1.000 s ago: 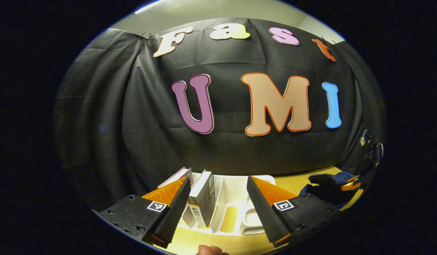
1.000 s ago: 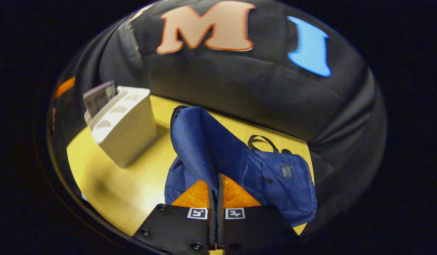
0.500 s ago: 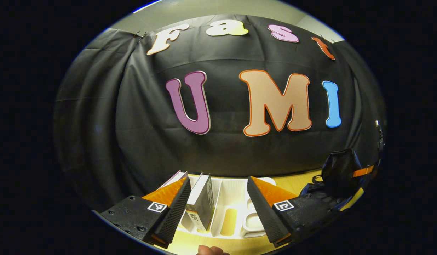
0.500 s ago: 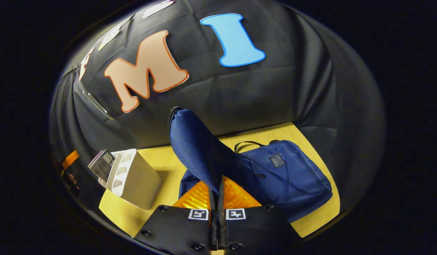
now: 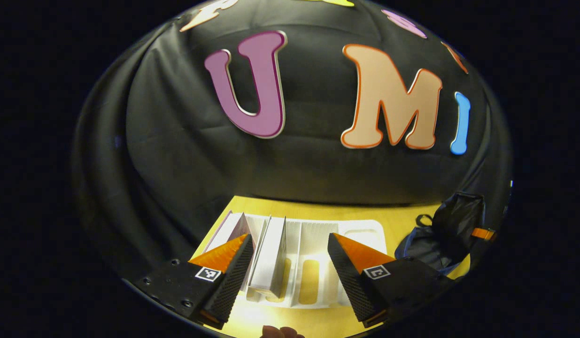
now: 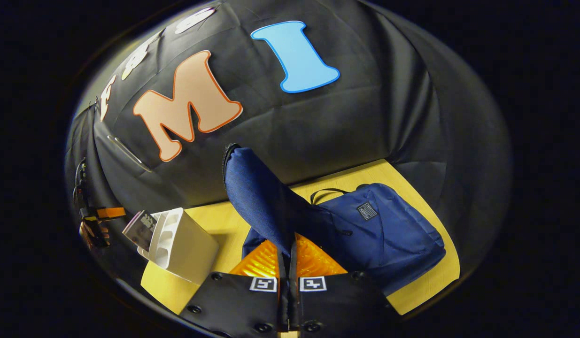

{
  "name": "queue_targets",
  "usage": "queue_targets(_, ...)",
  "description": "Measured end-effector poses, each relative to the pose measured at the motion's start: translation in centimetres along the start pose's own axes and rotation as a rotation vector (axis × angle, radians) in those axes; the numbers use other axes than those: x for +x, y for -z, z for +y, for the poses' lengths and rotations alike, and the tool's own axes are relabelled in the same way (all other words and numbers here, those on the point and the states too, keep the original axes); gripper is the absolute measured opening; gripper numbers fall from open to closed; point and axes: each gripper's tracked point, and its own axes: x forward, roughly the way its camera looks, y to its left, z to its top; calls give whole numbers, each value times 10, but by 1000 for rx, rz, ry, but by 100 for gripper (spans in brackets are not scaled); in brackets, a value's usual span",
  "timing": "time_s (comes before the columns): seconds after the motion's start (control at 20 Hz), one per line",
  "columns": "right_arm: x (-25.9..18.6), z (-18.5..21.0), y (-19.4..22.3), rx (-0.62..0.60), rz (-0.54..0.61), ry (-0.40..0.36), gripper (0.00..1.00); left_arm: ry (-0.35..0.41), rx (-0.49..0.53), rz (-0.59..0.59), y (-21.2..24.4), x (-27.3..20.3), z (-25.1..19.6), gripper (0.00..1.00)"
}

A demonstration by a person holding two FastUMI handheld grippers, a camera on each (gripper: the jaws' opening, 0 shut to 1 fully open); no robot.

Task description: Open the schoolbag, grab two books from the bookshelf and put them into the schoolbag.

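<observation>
Yellow tabletop under us; our left gripper is spread wide over the white bookshelf, a book between its fingers. Right gripper pinches the blue schoolbag flap.

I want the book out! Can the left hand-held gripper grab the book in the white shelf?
Probably yes. The left hand-held gripper is open above the white shelf, the book stands between its fingers, and nothing blocks it.

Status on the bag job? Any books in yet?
Bag looks open: right gripper is shut on its lifted flap. In hand: left gripper, open, straddles a book in the shelf. Left: grab both books and put them in the bag.
</observation>
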Motion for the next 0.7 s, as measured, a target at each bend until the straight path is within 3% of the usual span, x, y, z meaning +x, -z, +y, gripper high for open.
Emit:
queue_targets(0.3,-2,0,-1,4,-8,-8,2,-5,63,259,33,43,19,92)
queue_targets(0.7,-1,0,0,-11,-5,-8,4,-2,139,381,53,64,28,87)
